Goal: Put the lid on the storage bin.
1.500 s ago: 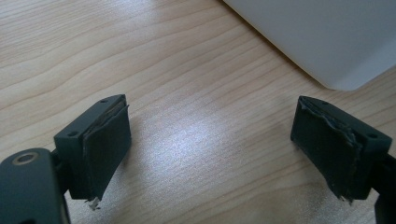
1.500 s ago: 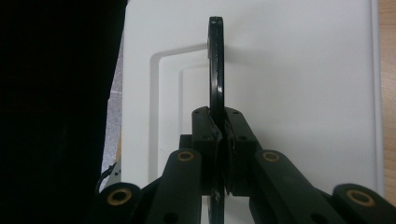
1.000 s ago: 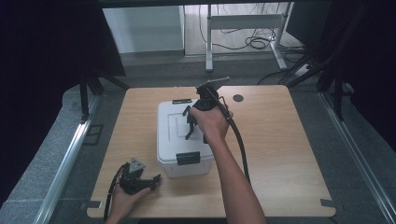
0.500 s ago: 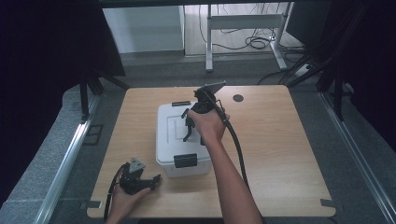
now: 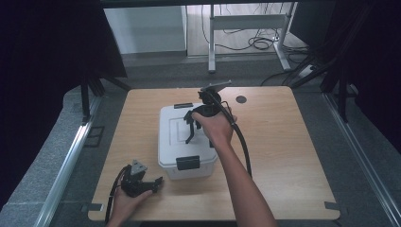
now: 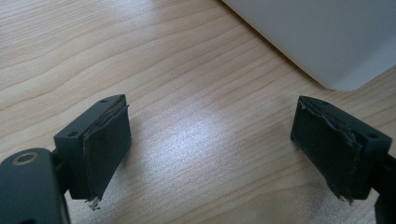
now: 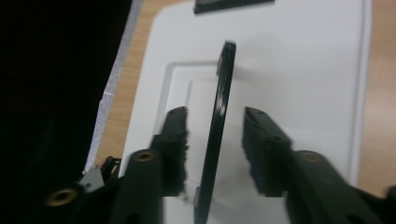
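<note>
A white plastic box [image 5: 176, 150] with black latches stands in the middle of the wooden table [image 5: 283, 142]. Its thin black lid handle [image 7: 220, 107] is raised on edge. My right gripper [image 7: 215, 112] hangs over the lid with one jaw on each side of the handle, a small gap showing on both sides. In the high view the right gripper [image 5: 191, 128] points down at the lid's centre. My left gripper [image 5: 152, 182] rests on the table by the box's front left corner, open, with bare wood between its pads [image 6: 107, 140]. The box's corner [image 6: 327, 37] lies just beyond it.
One black latch [image 5: 188, 162] sits on the box's front wall, another [image 5: 183, 105] at the far side. A round black grommet [image 5: 241, 99] marks the far table. The right gripper's cable [image 5: 245, 150] trails along the forearm. Dark curtains and a desk frame [image 5: 246, 28] stand behind.
My right hand has drawn slightly nearer over the lid, its jaws staying about the handle. The left gripper has not moved.
</note>
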{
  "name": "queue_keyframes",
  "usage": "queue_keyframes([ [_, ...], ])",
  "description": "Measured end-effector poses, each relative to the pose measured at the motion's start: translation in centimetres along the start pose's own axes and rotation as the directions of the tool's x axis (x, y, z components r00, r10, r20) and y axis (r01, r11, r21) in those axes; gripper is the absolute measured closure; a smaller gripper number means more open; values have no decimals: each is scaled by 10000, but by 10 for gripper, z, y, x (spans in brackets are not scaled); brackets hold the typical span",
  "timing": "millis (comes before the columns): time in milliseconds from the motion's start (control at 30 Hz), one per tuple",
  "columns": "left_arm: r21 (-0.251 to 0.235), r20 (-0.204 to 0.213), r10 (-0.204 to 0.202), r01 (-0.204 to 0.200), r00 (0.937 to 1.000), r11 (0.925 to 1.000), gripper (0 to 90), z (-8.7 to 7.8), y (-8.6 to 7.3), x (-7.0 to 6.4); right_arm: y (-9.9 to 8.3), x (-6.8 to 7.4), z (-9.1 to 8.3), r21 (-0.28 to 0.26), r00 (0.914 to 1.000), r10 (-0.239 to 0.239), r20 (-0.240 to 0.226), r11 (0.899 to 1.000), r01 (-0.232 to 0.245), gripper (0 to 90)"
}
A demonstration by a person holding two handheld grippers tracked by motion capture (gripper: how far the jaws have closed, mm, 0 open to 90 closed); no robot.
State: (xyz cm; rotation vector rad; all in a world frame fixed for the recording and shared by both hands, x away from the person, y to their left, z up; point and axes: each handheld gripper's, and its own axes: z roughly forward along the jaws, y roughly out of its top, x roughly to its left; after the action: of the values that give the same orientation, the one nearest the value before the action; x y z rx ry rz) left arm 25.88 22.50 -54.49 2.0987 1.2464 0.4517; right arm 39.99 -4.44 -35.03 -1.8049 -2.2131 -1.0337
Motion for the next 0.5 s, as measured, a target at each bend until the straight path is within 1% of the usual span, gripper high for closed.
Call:
queue_keyframes([
  [67,8,-3,1,-1,10000,10000,120,0,0,0,-3,-3,-6,-522,9985,-517,-168,9973,507,500],
  [133,8,2,1,-1,10000,10000,120,0,0,0,-7,-8,-12,-734,9958,-859,-322,9938,833,477],
  [200,8,1,0,0,10000,10000,120,0,0,0,-13,-13,-17,-872,9934,-1086,-357,9906,1052,462],
  [300,8,0,0,0,10000,10000,120,0,0,0,-20,-26,-24,-1096,9905,-1274,-524,9866,1211,461],
  [367,17,-1,3,-3,10000,10000,120,0,0,0,-25,-35,-29,-1201,9905,-1234,-606,9860,1155,461],
  [500,15,-6,-3,3,10000,10000,120,0,0,0,-33,-52,-46,-1514,9898,-1213,-742,9824,1090,461],
])
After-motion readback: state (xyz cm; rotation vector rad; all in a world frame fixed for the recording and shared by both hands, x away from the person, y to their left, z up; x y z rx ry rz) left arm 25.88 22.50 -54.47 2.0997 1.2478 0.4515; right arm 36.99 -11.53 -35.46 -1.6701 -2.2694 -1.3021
